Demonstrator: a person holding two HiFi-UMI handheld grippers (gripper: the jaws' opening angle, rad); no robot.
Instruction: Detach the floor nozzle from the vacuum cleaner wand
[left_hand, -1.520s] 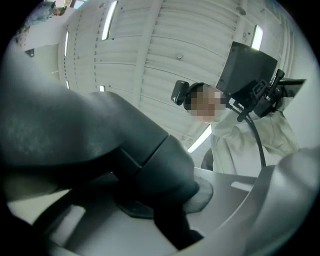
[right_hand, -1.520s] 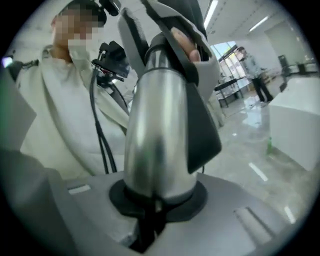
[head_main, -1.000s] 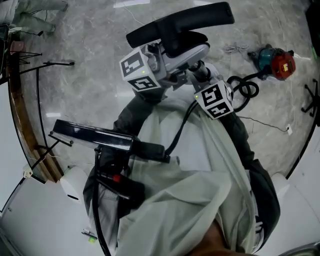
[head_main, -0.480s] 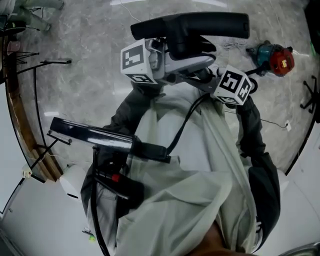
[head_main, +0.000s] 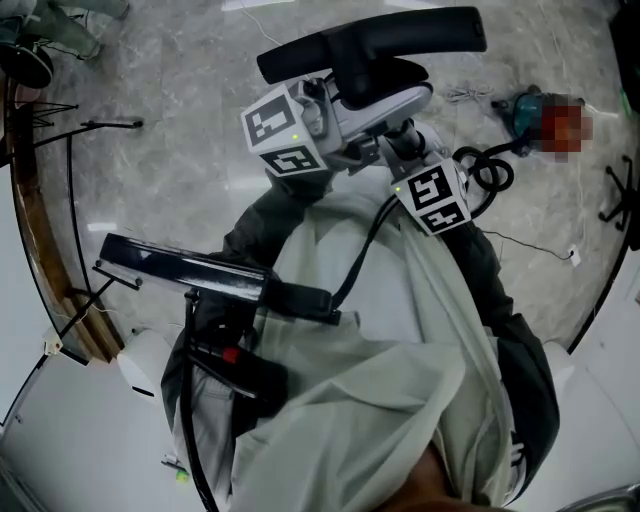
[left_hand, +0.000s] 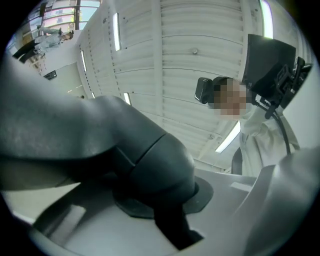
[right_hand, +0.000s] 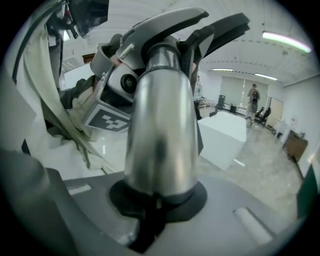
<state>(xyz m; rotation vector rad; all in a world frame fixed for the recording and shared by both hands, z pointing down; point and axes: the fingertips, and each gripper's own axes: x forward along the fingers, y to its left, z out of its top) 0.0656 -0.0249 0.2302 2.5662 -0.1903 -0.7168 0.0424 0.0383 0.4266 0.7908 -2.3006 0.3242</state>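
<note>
Far left, head view: thin black tripod stand (head_main: 85, 128) on the grey marbled floor (head_main: 180, 180).

Your left tongs (head_main: 375, 100) sit just right of their marker cube and are clamped narrow on the thick dark neck of the black plastic floor nozzle (head_main: 400, 40). In the left gripper view that neck (left_hand: 150, 160) fills the gap between the jaws, pressed against the pads.

The nozzle is held off the floor, beyond both tongs. Its long axis runs across the head view from left to right, the right end a little higher. The neck comes back from the bar toward your body.

Your right tongs (head_main: 402, 145) are just right of and below the left, close beside them, closed narrow on the silver metal wand (right_hand: 160, 130). In the right gripper view the tube stands up out of the jaws, pointing away from you, and its far end runs into the nozzle's dark neck.

Far right: teal device (head_main: 520, 103) on the floor, with a looped black cable (head_main: 490, 175) beside it.
</note>
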